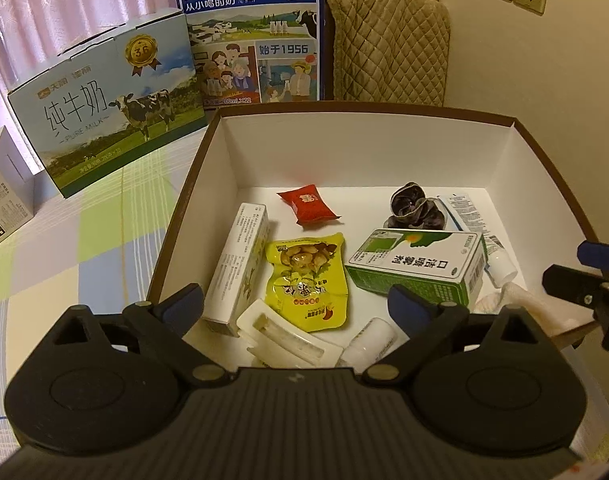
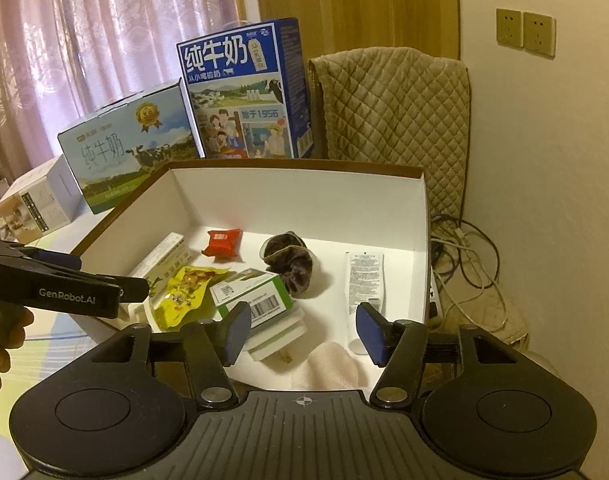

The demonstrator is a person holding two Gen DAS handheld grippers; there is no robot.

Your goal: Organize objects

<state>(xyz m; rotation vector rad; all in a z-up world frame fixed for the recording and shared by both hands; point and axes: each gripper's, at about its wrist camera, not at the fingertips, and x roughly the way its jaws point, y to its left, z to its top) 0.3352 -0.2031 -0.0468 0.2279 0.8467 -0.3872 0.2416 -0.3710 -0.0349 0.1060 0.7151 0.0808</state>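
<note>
A brown-rimmed white box (image 1: 388, 148) (image 2: 418, 216) holds several items: a red packet (image 1: 307, 205) (image 2: 223, 242), a yellow snack pouch (image 1: 306, 280) (image 2: 184, 294), a green-and-white carton (image 1: 418, 266) (image 2: 251, 294), a long white carton (image 1: 238, 264) (image 2: 162, 258), a dark scrunchie (image 1: 414, 205) (image 2: 290, 264), a white tube (image 1: 476, 220) (image 2: 364, 276), a white plastic tray (image 1: 286, 334) (image 2: 278, 338), a small white bottle (image 1: 370, 342) and a pale cloth (image 1: 524, 304) (image 2: 330, 368). My left gripper (image 1: 294, 304) hangs open over the box's near edge, empty. My right gripper (image 2: 302, 336) is open above the cloth, empty.
Two milk cartons stand behind the box: a pale blue one (image 1: 108, 104) (image 2: 124, 148) and a tall dark blue one (image 1: 252, 32) (image 2: 248, 92). A quilted cover (image 1: 388, 44) (image 2: 396, 120) drapes at the back right. Cables (image 2: 468, 256) lie beside the box. A checked cloth (image 1: 84, 232) covers the table.
</note>
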